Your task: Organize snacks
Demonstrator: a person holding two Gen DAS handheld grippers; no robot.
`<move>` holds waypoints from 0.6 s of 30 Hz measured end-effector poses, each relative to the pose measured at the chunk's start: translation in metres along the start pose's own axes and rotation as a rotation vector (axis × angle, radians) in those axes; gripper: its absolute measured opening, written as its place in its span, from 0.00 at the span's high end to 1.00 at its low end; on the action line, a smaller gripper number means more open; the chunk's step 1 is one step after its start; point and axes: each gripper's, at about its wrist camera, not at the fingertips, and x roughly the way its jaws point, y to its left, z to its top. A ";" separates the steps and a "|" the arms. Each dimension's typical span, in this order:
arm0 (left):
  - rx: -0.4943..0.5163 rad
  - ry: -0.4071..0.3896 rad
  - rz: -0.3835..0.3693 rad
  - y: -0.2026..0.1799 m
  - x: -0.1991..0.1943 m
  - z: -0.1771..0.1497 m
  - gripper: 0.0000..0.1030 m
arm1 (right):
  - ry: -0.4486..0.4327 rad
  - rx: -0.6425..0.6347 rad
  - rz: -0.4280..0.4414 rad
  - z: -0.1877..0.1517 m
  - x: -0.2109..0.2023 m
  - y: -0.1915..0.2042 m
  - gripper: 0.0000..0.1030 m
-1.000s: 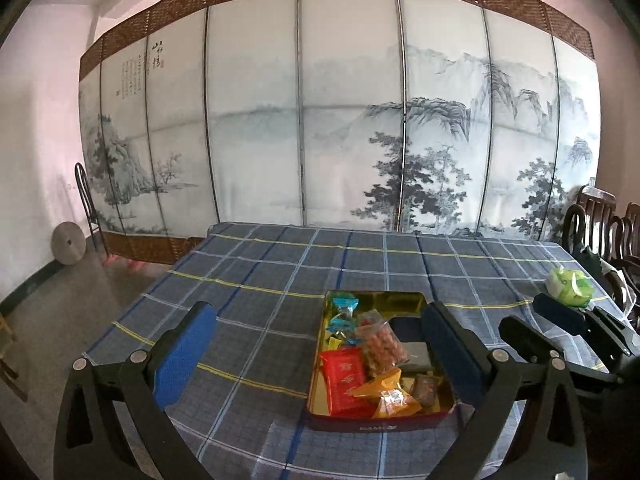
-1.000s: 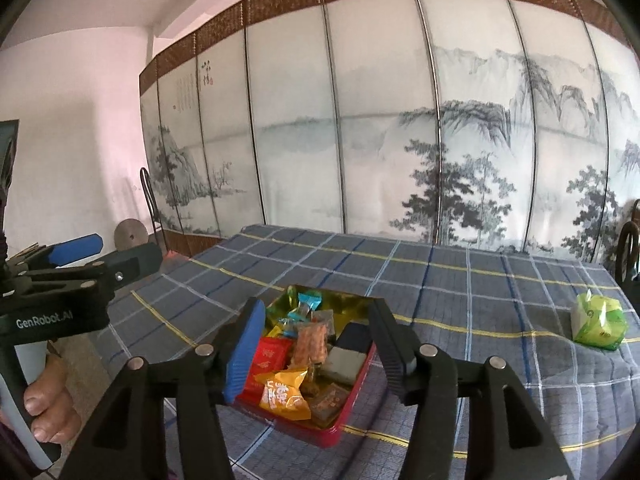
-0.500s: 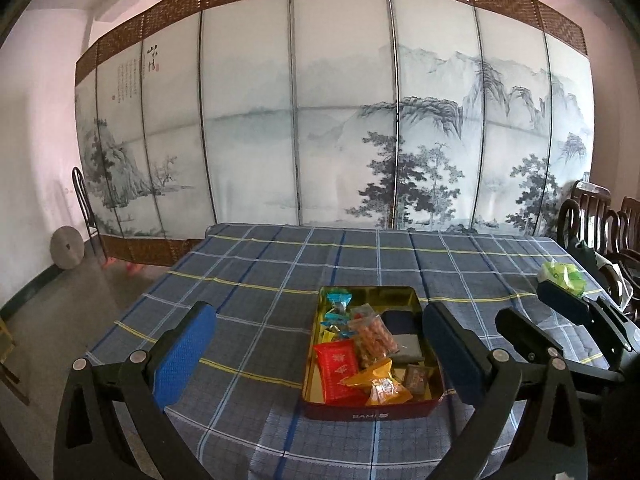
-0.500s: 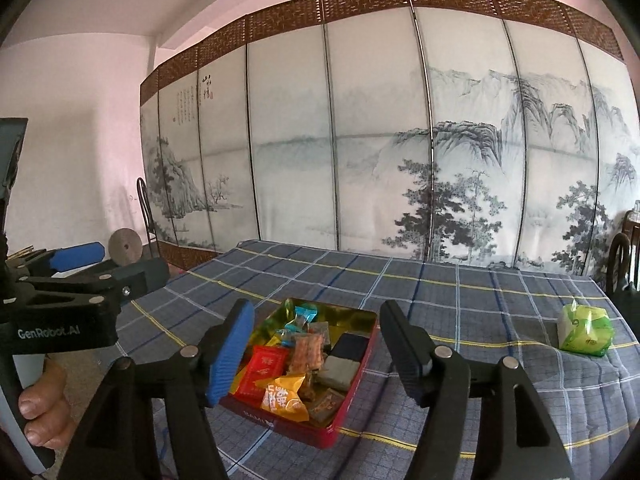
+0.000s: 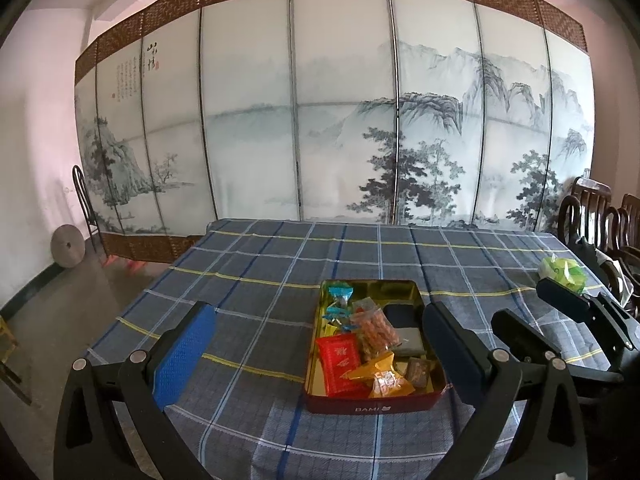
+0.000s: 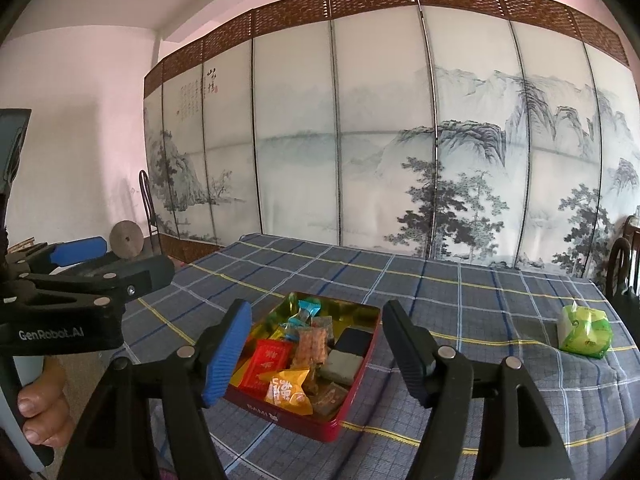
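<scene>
Both grippers are hovering short of the red tin (image 5: 374, 408) on the checked tablecloth (image 5: 256, 280), left gripper (image 5: 316, 350) gaping empty, right gripper (image 6: 316, 354) having just been widening on nothing, so reaching for one topmost wrapped snack looks wisest.

My bench (image 5: 248, 280), covered in a blue checked cloth (image 6: 460, 300), carries a red tin (image 6: 352, 364) of snacks lying just ahead between my right jaws. A green packet (image 6: 585, 332) lies well off to their right, near the edge.
</scene>
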 end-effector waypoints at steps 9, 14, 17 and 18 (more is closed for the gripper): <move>0.015 0.032 0.011 -0.003 0.010 -0.004 0.00 | 0.020 0.012 0.000 -0.004 0.003 -0.003 0.32; 0.047 0.059 0.063 -0.012 0.021 -0.010 0.00 | 0.077 0.039 -0.008 -0.017 0.013 -0.025 0.32; 0.071 0.084 0.060 -0.017 0.030 -0.013 0.00 | 0.144 0.027 -0.084 -0.030 0.027 -0.056 0.31; 0.079 0.090 0.064 -0.018 0.031 -0.014 0.00 | 0.180 0.034 -0.119 -0.036 0.033 -0.074 0.31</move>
